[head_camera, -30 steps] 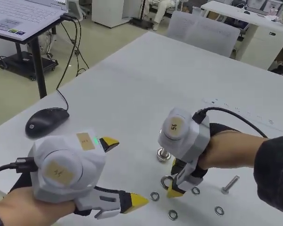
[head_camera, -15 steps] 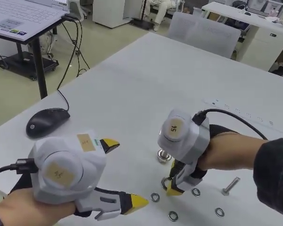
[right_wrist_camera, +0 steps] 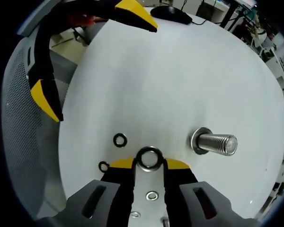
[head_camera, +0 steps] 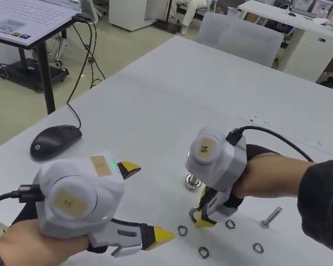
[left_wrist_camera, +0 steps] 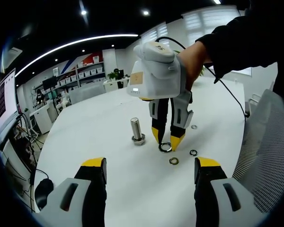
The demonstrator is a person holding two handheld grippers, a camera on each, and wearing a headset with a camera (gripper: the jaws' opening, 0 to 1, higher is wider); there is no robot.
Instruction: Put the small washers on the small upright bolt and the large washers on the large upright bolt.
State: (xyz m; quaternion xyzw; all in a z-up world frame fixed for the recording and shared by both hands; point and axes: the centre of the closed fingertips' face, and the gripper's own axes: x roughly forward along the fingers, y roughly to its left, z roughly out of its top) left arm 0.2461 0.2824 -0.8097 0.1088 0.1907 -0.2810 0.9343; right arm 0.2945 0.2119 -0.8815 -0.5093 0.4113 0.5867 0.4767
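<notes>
Right gripper (right_wrist_camera: 150,163): jaws narrow, pinching the large steel ring washer (right_wrist_camera: 139,159) at their tips, low against the white desk (right_wrist_camera: 170,71). Its position is almost unchanged from a second ago, so the grip appears set and the lift not yet begun. The large upright threaded steel bolt (right_wrist_camera: 213,143) stands just beyond the tips, to their right. Small dark ring washers (right_wrist_camera: 119,139) lie near on their left. The left gripper (head_camera: 145,200) hangs farther off, jaws wide and empty.
</notes>
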